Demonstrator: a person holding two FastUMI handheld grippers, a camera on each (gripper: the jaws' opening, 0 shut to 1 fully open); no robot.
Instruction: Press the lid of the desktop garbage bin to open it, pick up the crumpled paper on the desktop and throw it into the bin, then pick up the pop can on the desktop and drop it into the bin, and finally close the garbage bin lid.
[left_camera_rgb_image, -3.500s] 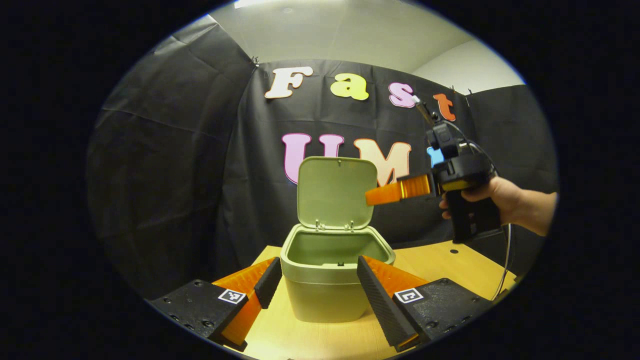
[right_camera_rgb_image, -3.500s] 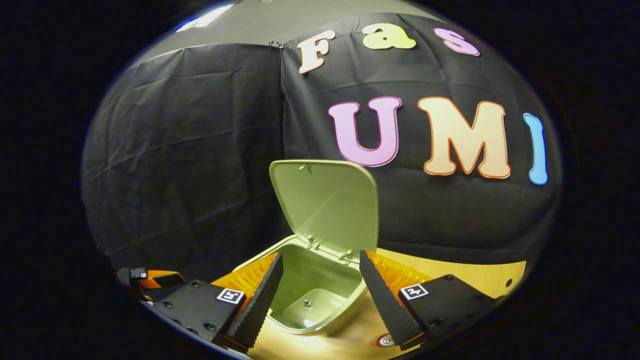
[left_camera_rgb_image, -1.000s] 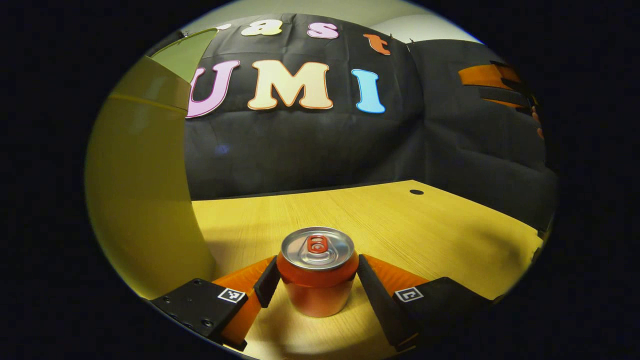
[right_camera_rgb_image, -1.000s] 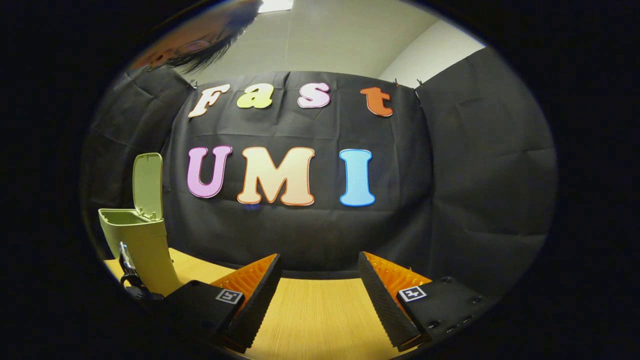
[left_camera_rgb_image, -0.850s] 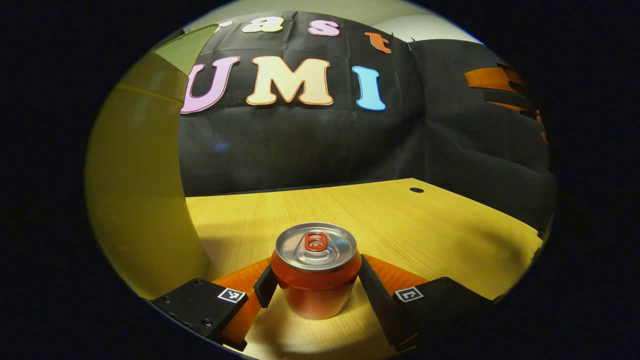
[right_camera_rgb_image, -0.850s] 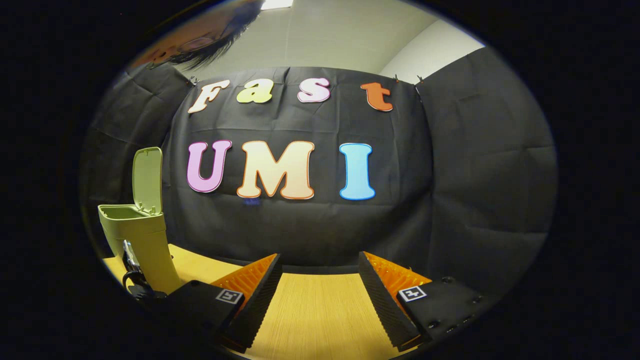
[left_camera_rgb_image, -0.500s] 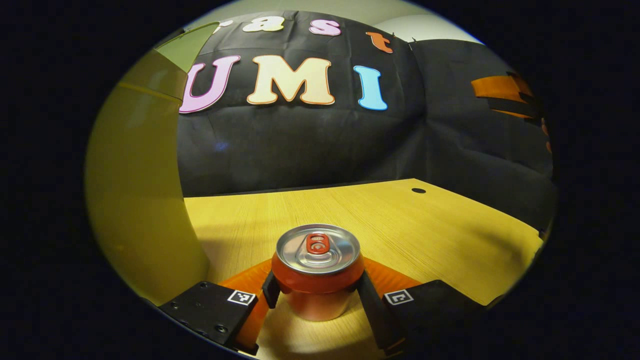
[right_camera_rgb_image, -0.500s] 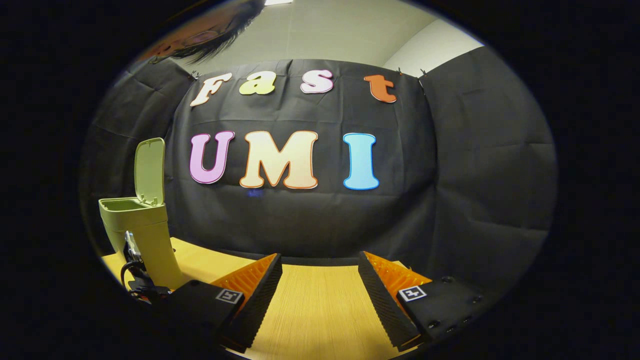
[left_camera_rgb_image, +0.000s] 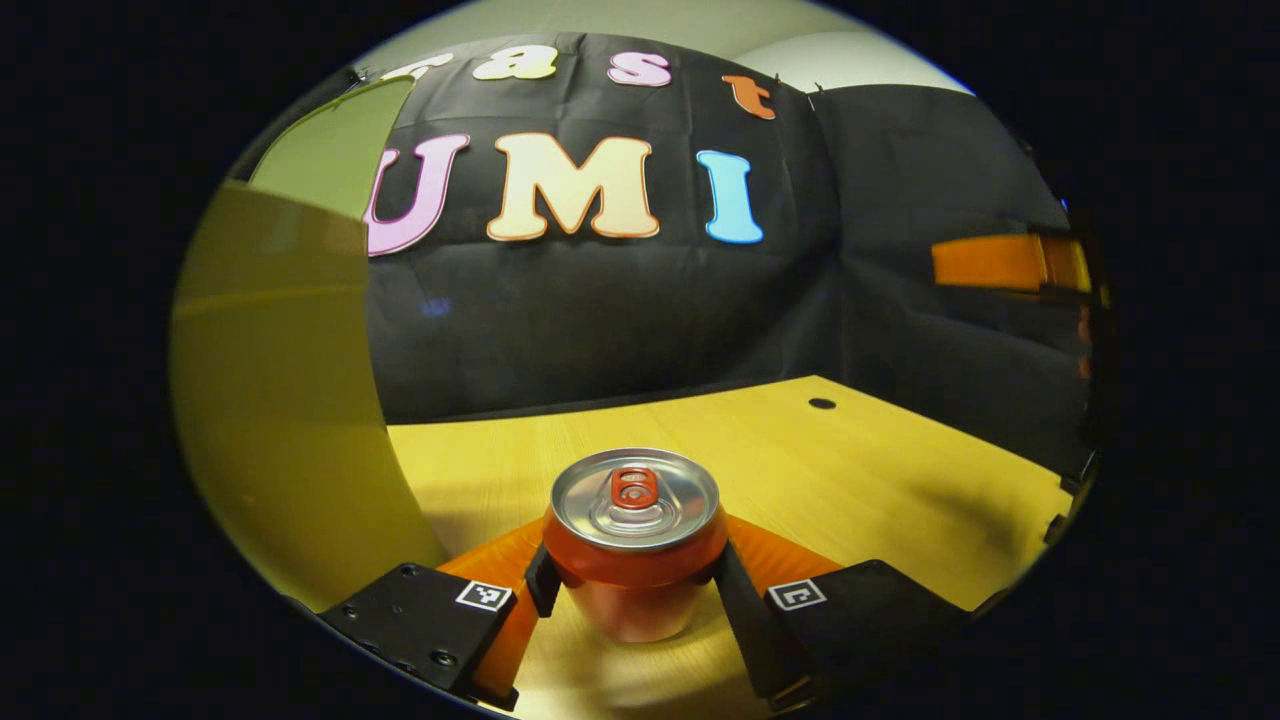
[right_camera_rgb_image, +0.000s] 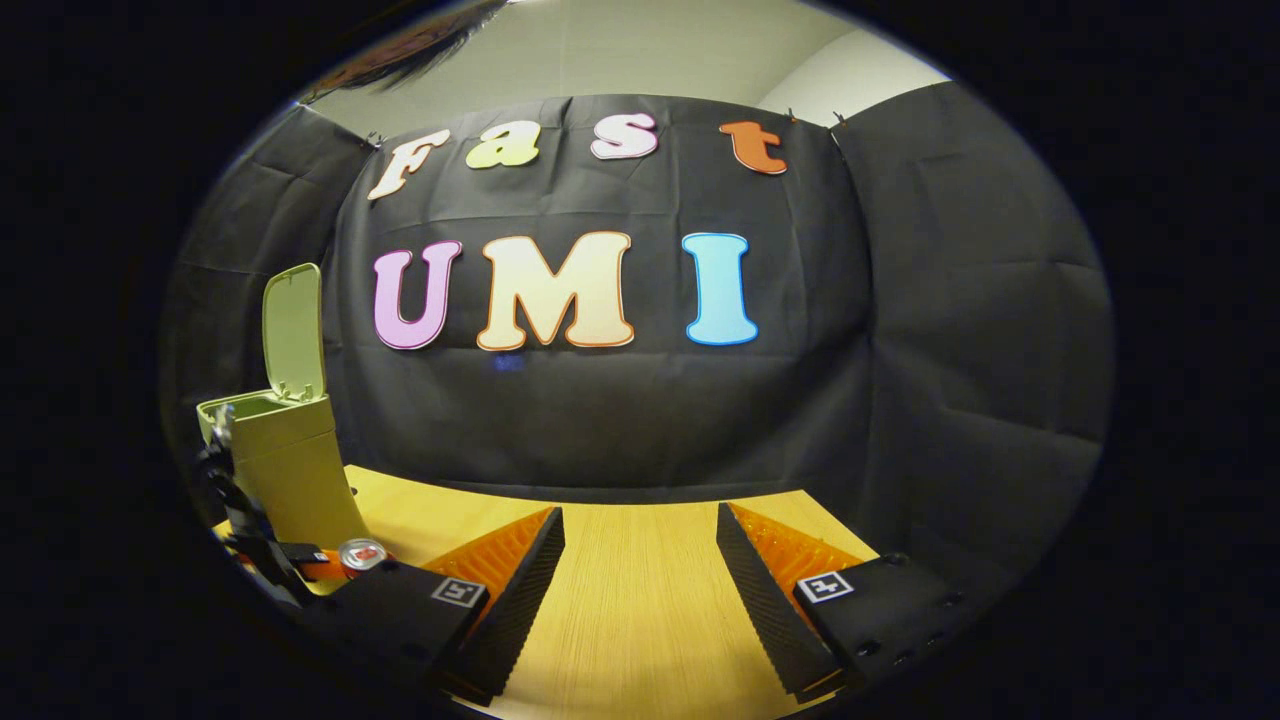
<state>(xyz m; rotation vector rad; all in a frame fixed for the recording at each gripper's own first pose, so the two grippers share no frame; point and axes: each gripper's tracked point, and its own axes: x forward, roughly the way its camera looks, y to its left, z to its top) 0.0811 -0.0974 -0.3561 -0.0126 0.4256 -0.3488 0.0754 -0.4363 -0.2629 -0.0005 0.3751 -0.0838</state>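
Left gripper view: the left tool (left_camera_rgb_image: 632, 585) is closed on the can (left_camera_rgb_image: 634, 545), both fingers pressing its sides. The can stands upright on the bench (left_camera_rgb_image: 800, 470), silver top and red tab up, just right of the bin (left_camera_rgb_image: 280, 400), whose lid (right_camera_rgb_image: 293, 330) stands raised. Open bench runs right to its far edge. Right gripper view: the right tool (right_camera_rgb_image: 640, 590) gapes wide, empty, above bare bench.

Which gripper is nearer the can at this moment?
Left. The left gripper has its fingers pressed on either side of the can. The right gripper is open over the table, well off to the can's right.
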